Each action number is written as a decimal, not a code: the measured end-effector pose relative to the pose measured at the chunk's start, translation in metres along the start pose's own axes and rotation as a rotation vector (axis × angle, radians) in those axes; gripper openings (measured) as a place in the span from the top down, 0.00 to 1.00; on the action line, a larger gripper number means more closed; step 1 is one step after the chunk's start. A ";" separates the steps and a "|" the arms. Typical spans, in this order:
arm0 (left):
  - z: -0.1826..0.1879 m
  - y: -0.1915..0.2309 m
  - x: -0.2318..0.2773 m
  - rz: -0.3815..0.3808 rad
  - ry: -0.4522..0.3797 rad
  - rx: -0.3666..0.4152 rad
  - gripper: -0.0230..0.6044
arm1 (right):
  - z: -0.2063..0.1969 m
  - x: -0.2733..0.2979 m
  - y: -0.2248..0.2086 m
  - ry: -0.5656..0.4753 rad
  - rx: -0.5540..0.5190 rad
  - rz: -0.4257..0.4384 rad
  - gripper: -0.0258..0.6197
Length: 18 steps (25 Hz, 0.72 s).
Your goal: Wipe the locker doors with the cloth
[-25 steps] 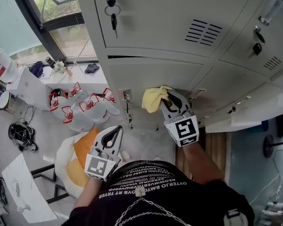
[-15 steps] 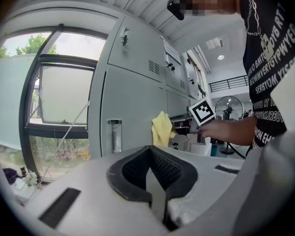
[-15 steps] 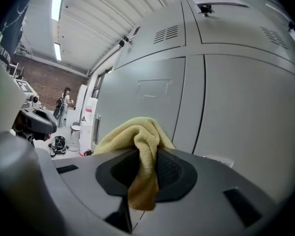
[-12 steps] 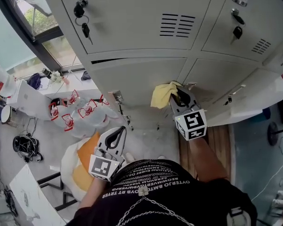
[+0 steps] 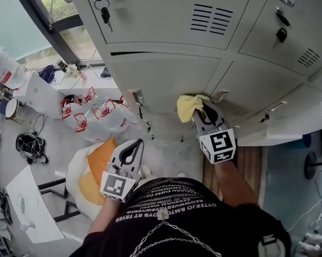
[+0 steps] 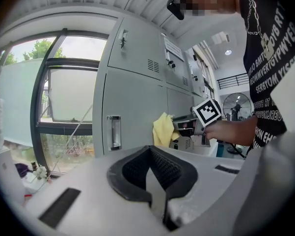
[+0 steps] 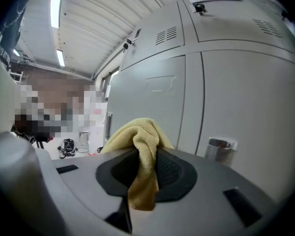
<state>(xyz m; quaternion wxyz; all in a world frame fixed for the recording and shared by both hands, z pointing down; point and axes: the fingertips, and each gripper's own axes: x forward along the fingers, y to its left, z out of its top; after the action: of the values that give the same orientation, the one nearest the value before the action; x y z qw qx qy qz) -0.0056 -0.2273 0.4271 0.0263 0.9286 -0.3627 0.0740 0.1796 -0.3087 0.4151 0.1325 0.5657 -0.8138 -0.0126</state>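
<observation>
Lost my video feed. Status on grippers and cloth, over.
Right gripper shut on yellow terry cloth, cloth at lower grey metal locker door. Left gripper shut, empty, held low. Nothing blocking the door.

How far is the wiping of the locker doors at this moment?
Done: no door shows whether it was wiped. In hand: the right gripper is shut on the cloth, held at a lower door. The left gripper is shut and empty. To do: the other doors, probably.
</observation>
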 end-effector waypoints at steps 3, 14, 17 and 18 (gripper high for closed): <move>-0.003 -0.002 -0.009 0.036 0.004 -0.002 0.96 | -0.008 0.015 0.027 0.005 -0.002 0.082 0.85; -0.009 0.024 -0.051 0.174 0.041 -0.023 0.96 | -0.001 0.082 0.102 -0.013 -0.046 0.231 0.85; -0.008 0.036 -0.053 0.179 0.053 -0.012 0.96 | -0.001 0.091 0.111 -0.012 -0.062 0.223 0.85; -0.008 0.038 -0.052 0.172 0.056 -0.005 0.96 | -0.001 0.092 0.114 -0.010 -0.066 0.219 0.85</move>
<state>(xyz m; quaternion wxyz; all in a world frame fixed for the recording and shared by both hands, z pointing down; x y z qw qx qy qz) -0.0706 -0.2195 0.4264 0.0320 0.8915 -0.4404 0.1009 0.0456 -0.3530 0.4538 0.1476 0.4686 -0.8706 -0.0277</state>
